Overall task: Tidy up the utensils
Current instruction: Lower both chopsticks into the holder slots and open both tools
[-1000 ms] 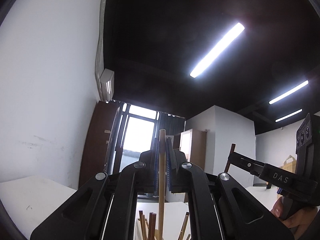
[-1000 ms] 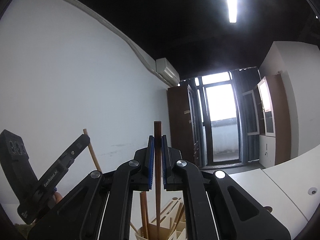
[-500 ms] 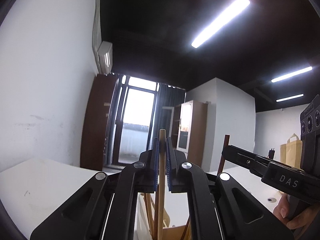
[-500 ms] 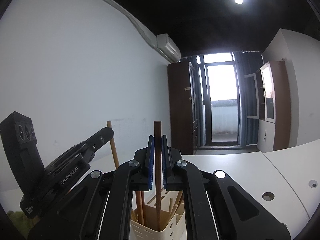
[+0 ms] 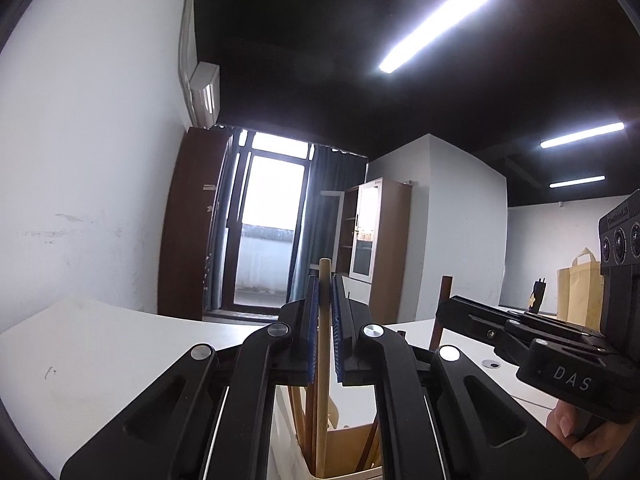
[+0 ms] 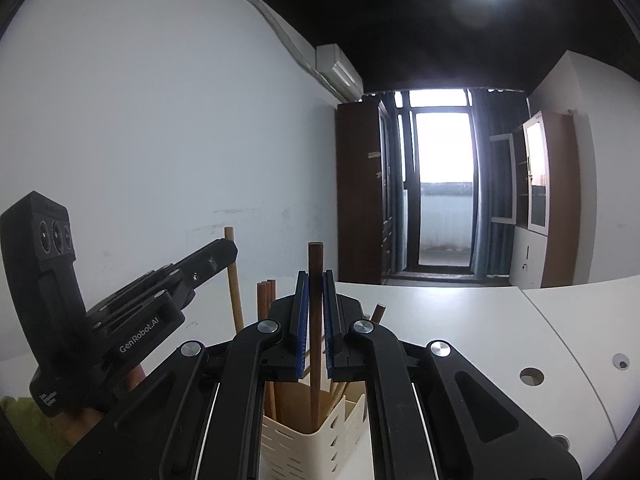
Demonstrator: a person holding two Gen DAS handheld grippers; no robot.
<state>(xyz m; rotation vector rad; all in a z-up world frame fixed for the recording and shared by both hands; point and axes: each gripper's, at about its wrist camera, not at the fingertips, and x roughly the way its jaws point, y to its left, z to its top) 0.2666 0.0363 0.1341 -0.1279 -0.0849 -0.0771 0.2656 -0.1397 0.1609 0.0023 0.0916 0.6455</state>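
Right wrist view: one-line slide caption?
Right gripper shut on dark wooden stick, upright over cream slotted holder; left gripper alongside.

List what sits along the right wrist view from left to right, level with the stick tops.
Left claw → its light wooden stick → cluster of stick tops in the cream holder → dark stick held in the right claw → another slanted stick tip → white table.

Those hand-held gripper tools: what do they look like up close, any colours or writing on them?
Each hand-held gripper is matte black plastic with angular linkage arms, silver round pivot pins and ribbed blue pads lining the fingers. The left hand-held gripper carries white "GenRobot.AI" lettering and a boxy head with three small round lenses. The right hand-held gripper reads "DAS" in white and has the same lens block. No cables or sleeves show.
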